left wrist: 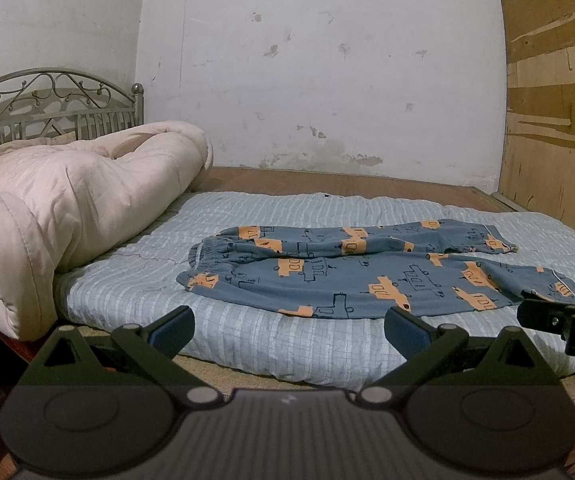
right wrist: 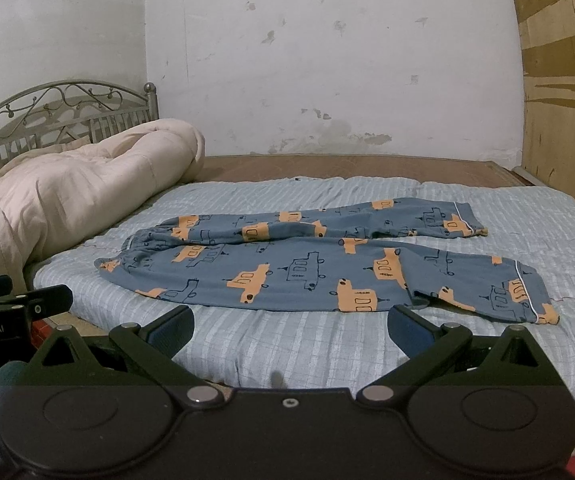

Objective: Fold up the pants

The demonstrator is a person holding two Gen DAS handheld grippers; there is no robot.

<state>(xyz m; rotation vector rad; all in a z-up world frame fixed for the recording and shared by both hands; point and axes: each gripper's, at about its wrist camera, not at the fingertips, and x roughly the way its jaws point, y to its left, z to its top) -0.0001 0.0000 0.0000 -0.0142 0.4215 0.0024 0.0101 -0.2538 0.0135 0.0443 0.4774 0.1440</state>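
Observation:
Blue pants (left wrist: 347, 272) with orange car prints lie spread flat on the light blue bed cover (left wrist: 247, 340), waistband to the left, both legs running right. They also show in the right wrist view (right wrist: 307, 264). My left gripper (left wrist: 289, 330) is open and empty, held short of the near edge of the pants. My right gripper (right wrist: 290, 330) is open and empty, also short of the near leg. The right gripper shows at the right edge of the left wrist view (left wrist: 563, 316). The left gripper shows at the left edge of the right wrist view (right wrist: 11, 304).
A rolled cream quilt (left wrist: 67, 208) lies at the head of the bed on the left, in front of a metal headboard (left wrist: 55, 104). A white wall (left wrist: 319, 72) stands behind the bed. A plywood panel (left wrist: 559, 120) stands on the right.

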